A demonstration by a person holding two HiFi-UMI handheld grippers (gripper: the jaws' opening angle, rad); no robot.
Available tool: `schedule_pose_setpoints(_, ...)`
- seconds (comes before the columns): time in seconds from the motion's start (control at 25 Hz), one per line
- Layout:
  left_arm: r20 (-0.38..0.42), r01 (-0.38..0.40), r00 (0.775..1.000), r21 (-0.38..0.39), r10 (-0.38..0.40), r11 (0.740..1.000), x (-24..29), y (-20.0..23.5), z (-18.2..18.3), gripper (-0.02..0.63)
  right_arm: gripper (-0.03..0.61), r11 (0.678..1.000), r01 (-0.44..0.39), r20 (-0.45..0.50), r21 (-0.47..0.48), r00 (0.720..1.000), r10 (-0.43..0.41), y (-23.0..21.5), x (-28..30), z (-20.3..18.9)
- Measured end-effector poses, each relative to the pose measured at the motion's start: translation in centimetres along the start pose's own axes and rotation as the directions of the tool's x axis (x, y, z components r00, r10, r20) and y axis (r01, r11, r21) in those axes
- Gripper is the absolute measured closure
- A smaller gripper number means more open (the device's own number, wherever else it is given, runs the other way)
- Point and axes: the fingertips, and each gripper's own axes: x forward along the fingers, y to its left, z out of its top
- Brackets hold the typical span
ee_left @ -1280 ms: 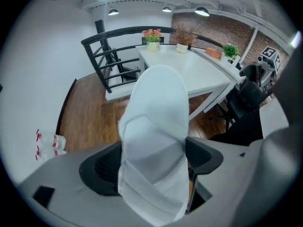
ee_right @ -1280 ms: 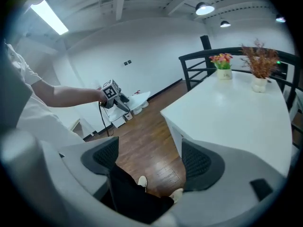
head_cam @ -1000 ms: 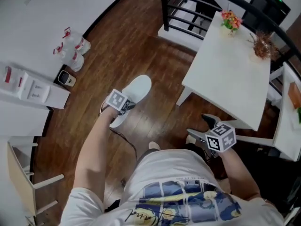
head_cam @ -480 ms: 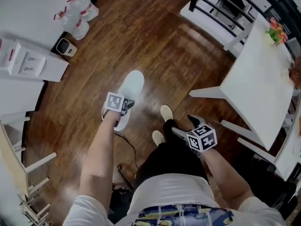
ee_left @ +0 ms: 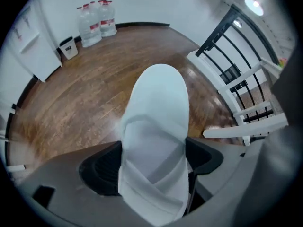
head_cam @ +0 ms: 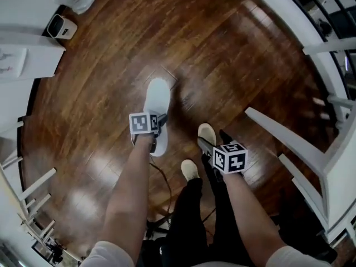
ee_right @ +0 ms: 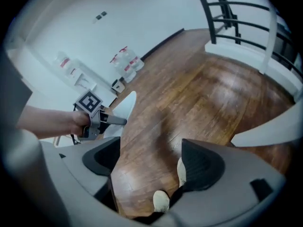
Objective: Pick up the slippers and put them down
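Note:
A white slipper (head_cam: 157, 99) hangs toe-forward low over the wooden floor, with my left gripper (head_cam: 158, 128) shut on its heel end. In the left gripper view the slipper (ee_left: 158, 122) fills the gap between the two dark jaws and points away from the camera. My right gripper (head_cam: 214, 142) is low beside the person's feet, and in the right gripper view its jaws (ee_right: 151, 162) stand open with only floor between them. That view also shows the left gripper (ee_right: 97, 122) and the slipper (ee_right: 124, 105) off to the left. I see no second slipper.
The person's two beige shoes (head_cam: 207, 133) stand between the grippers. White table legs (head_cam: 289, 143) and a black railing (ee_left: 232, 56) are to the right. Water bottles (ee_left: 97, 22), a small bin (head_cam: 60, 26) and a white cabinet (head_cam: 22, 54) line the wall at left.
Both grippers have dropped a long way toward the floor, and the left one has rolled. The slipper stays in the left gripper. The right jaws remain empty.

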Motion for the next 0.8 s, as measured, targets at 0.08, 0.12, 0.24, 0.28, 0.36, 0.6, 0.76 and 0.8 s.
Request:
schedule_pose_setpoints(0.08, -0.018, 0.01, 1.0, -0.032, -0.01, 0.999, 6.6, 0.9, -0.4, 0.199, 0.172, 0.997, 0.025, 0.005, 0.07, 1.0, -0.025, -2.2, 4.0, -1.3)
schedule_pose_setpoints(0.12, -0.024, 0.011, 1.0, -0.043, -0.012, 0.999, 9.8, 1.4, -0.6, 0.199, 0.172, 0.996, 0.035, 0.002, 0.087, 0.999, -0.035, -3.0, 5.7, -2.0)
schedule_pose_setpoints(0.24, -0.038, -0.002, 0.999, -0.071, -0.001, 0.997, 18.4, 3.2, -1.0, 0.199, 0.184, 0.998, 0.021, -0.043, 0.062, 0.999, -0.018, -4.0, 10.7, -3.9)
schedule_pose_setpoints(0.28, -0.04, -0.003, 0.999, -0.087, -0.001, 0.996, 20.8, 3.9, -1.0, 0.199, 0.184, 0.999, 0.004, -0.063, 0.037, 0.998, -0.002, -4.0, 12.1, -3.9)
schedule_pose_setpoints(0.36, -0.039, 0.0, 0.999, -0.128, -0.005, 0.992, 25.1, 5.2, -0.7, 0.199, 0.183, 0.999, -0.031, -0.074, -0.02, 0.997, 0.029, -3.7, 14.0, -2.5)
schedule_pose_setpoints(0.6, -0.071, -0.009, 0.997, -0.274, -0.011, 0.962, 30.5, 7.4, -2.1, 0.186, 0.181, 0.995, -0.043, -0.105, -0.087, 0.994, 0.034, -3.9, 14.8, -1.3)
schedule_pose_setpoints(0.76, -0.083, 0.019, 0.996, -0.249, -0.04, 0.968, 28.0, 6.4, -2.5, 0.126, 0.183, 0.991, -0.039, -0.118, -0.127, 0.993, 0.024, -3.3, 15.4, -1.7)
schedule_pose_setpoints(0.8, -0.078, 0.031, 0.996, -0.241, -0.051, 0.97, 26.8, 6.1, -2.5, 0.126, 0.181, 0.988, -0.044, -0.125, -0.146, 0.992, 0.026, -2.9, 15.4, -1.9)
